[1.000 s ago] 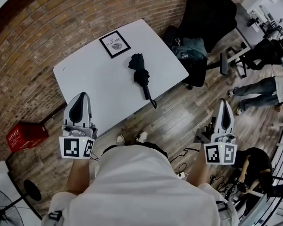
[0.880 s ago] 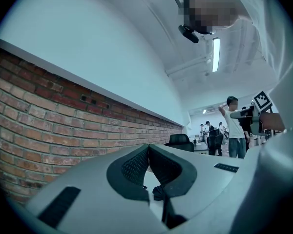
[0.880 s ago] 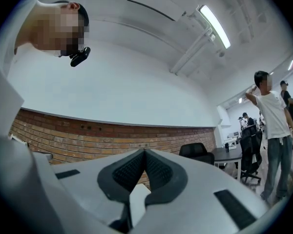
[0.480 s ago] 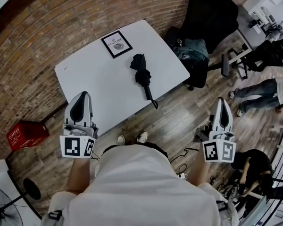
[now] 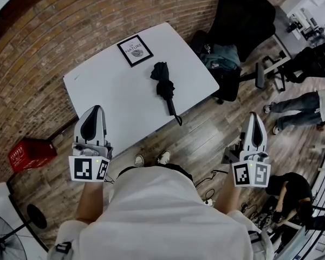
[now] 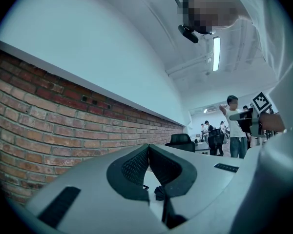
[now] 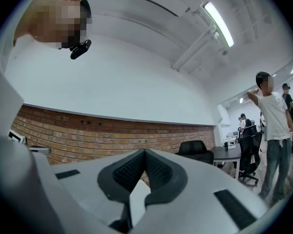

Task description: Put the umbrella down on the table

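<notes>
Brick wall (image 5: 59, 20) runs behind the white table (image 5: 97, 91); wood plank floor (image 5: 206, 134) underneath. Far left: red crate (image 5: 30, 153) on the floor by the wall. My left hand-held gripper (image 5: 96, 110) is held level at the table's near corner, jaws together at the tips, nothing between them. On the table, toward the back, a framed print (image 5: 134, 50) lies flat. Just right of it is the black folded umbrella (image 5: 162, 83), flat on the tabletop, canopy end near the print, handle end reaching over the near edge; neither gripper touches it. Right of the table: a dark backpack (image 5: 222, 58) and a black chair (image 5: 244, 15). My right hand-held gripper (image 5: 255, 115) is over the floor, well apart from the umbrella, jaws fully closed and empty. Far right: someone's legs (image 5: 295, 102) near other desks.
</notes>
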